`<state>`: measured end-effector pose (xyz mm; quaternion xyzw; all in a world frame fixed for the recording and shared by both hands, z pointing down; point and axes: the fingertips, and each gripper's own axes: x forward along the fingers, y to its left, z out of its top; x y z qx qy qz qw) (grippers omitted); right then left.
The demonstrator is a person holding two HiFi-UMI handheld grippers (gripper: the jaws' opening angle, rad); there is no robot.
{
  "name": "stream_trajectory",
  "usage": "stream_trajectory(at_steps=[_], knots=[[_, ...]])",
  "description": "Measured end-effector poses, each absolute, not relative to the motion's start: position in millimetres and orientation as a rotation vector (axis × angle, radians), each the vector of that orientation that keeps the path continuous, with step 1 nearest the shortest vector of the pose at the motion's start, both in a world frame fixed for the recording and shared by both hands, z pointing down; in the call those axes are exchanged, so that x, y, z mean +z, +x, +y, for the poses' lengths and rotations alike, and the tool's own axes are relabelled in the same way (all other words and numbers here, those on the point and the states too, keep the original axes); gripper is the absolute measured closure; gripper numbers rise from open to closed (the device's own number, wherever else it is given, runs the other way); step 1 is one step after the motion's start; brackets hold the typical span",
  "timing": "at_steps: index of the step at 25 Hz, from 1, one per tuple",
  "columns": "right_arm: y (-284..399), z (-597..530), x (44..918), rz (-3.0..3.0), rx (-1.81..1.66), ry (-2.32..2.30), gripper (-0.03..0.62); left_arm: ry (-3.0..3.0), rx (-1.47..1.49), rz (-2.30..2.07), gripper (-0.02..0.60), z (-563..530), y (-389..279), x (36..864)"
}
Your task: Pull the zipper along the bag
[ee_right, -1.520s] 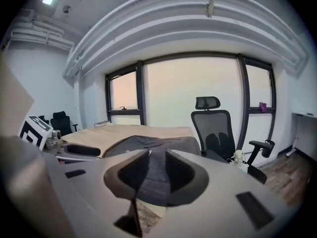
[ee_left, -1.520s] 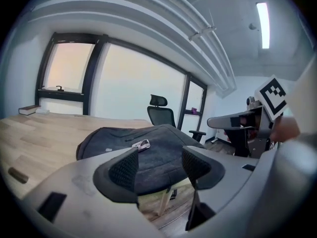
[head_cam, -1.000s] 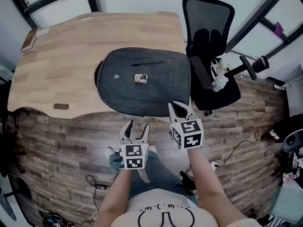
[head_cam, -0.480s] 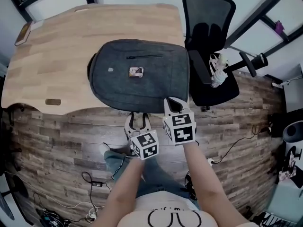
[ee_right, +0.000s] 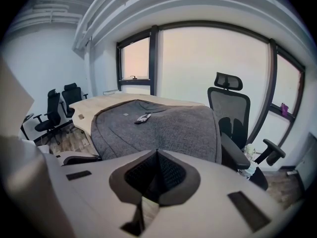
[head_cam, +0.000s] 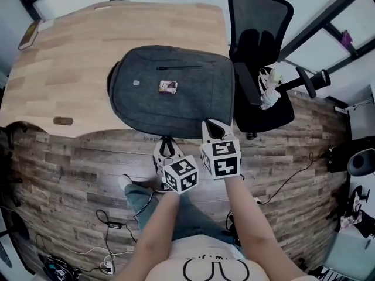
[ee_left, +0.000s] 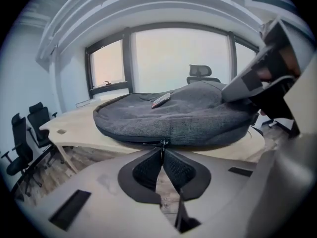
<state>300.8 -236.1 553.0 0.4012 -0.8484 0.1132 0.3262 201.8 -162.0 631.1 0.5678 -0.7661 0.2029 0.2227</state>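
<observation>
A single grey bag [head_cam: 176, 98] is lying flat on the one wooden desk [head_cam: 76, 57], its near edge reaching the desk's near edge. A small pale label [head_cam: 136, 82] is sitting on its left half, with print too small to read. Just right of it a small pale and reddish item [head_cam: 168, 86] is resting on the fabric; nothing legible is showing on it either. One short pocket zip [head_cam: 179, 68] is running across the far part of the bag.

Two grippers are working at the near edge. The left gripper [head_cam: 167, 141] is pointing at the middle of that edge. Its jaws have just been closing and are now pressing together on the zipper pull [ee_left: 162, 144], whose thin tab is hanging between the pads where the zip line is ending. The right gripper [head_cam: 212, 127] is sitting just to the right, tips at the bag's near right part, jaws pressed tight together. Whether fabric is caught between them is not showing clearly.

Each gripper is carrying one cube with black-and-white square markers, the left cube [head_cam: 181, 174] and the right cube [head_cam: 221, 158], two cubes in all.

One black office chair [head_cam: 258, 34] is standing right of the desk. In the left gripper view two more are showing at the far left, a nearer chair [ee_left: 20, 148] and a farther chair [ee_left: 38, 114].
</observation>
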Motion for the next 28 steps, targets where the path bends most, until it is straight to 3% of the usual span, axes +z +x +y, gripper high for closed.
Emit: stream_trajectory(at_steps=[7,28], knots=[[301,-237,554,-2.214,0.28,1.061,0.542,1.741,0.701,-2.081,0.56,-154,206,619],[299,-235,567,-2.099,0.119,1.001,0.543,1.756,0.527,-1.89,0.563,-141,182,617]])
